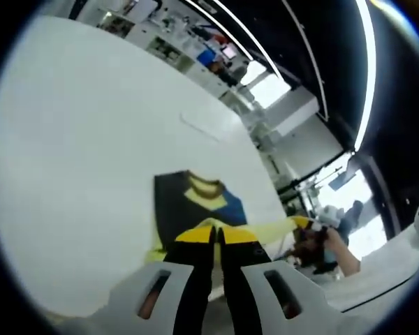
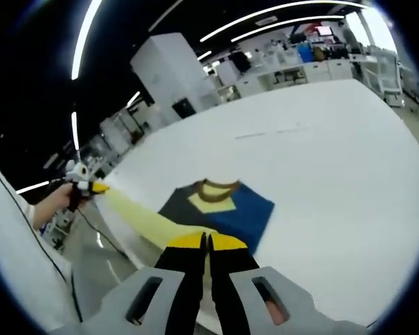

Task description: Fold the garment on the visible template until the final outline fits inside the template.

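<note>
A dark navy garment (image 1: pixel 174 206) with a yellow and blue chest panel and a tan collar lies flat on the white table (image 1: pixel 91 139). Its pale yellow sleeve (image 1: pixel 272 229) is lifted and stretched between the two grippers. My left gripper (image 1: pixel 216 236) is shut on one end of that sleeve, right in front of the garment. In the right gripper view the garment (image 2: pixel 227 209) lies ahead, and my right gripper (image 2: pixel 207 241) is shut on the sleeve (image 2: pixel 143 216). The right gripper (image 1: pixel 313 225) also appears in the left gripper view, and the left gripper (image 2: pixel 82 185) in the right gripper view.
A faint thin line (image 1: pixel 199 129) is marked on the table beyond the garment, also seen as a line (image 2: pixel 272 132). A hand (image 1: pixel 339 255) and a white-clad arm (image 2: pixel 10 258) are beside the table edge. Shelves and benches (image 2: pixel 293 66) stand behind.
</note>
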